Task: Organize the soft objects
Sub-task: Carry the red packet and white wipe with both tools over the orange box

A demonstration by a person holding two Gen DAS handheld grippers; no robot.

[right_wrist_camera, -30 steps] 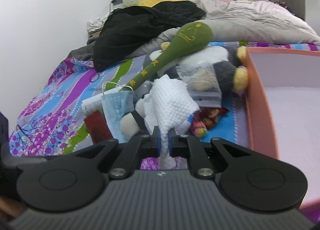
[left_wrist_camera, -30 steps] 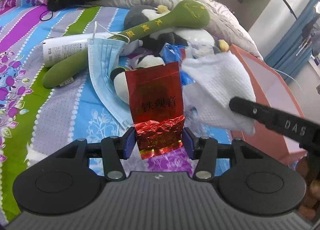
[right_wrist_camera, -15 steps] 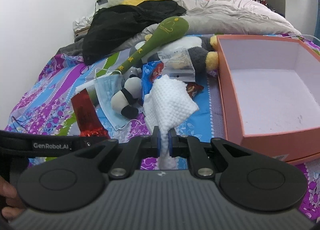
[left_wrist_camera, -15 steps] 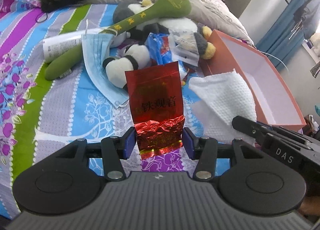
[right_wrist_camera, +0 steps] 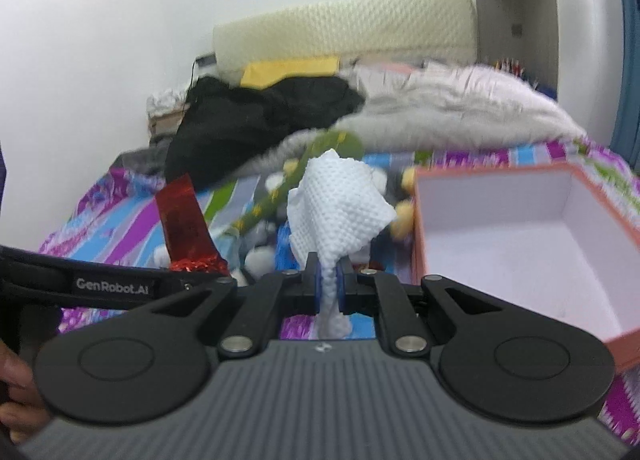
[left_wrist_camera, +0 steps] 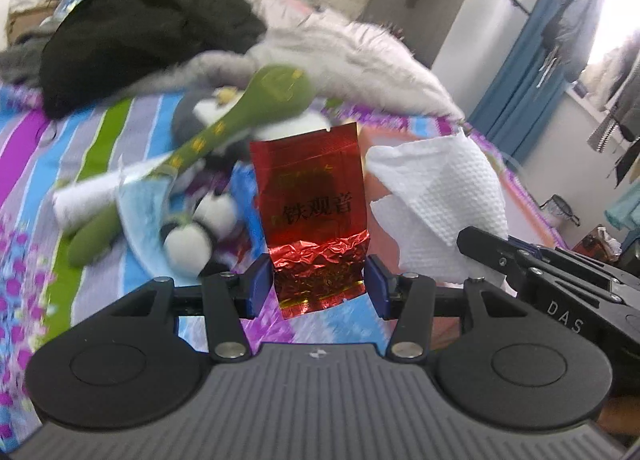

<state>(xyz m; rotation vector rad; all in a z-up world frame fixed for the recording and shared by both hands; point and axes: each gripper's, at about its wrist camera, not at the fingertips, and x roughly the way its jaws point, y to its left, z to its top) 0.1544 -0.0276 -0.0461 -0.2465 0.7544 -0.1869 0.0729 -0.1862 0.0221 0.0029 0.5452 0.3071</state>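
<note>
Ahead of both tongs a blurred heap crowds the striped purple, blue and green bedspread (left_wrist_camera: 100, 140): a long green plush mallet with yellow characters (left_wrist_camera: 224, 128) lies tilted across a grey-and-white plush toy (left_wrist_camera: 196, 112), with a small black-and-white panda plush (left_wrist_camera: 200, 228) and a pale blue face mask (left_wrist_camera: 140, 204) nearer, and a black garment (left_wrist_camera: 132, 44) piled farther back. The left tongs (left_wrist_camera: 318, 284) clamp the crinkled lower end of an upright red foil tea packet with black characters (left_wrist_camera: 312, 196), raised over the bed. The right tongs (right_wrist_camera: 329, 282) pinch a white dimpled paper towel (right_wrist_camera: 336, 204) by its twisted tail. Just right of them sits an open salmon-pink cardboard box with a white inside (right_wrist_camera: 500, 228); nothing shows inside it, and its near wall is beside the right tongs.
</note>
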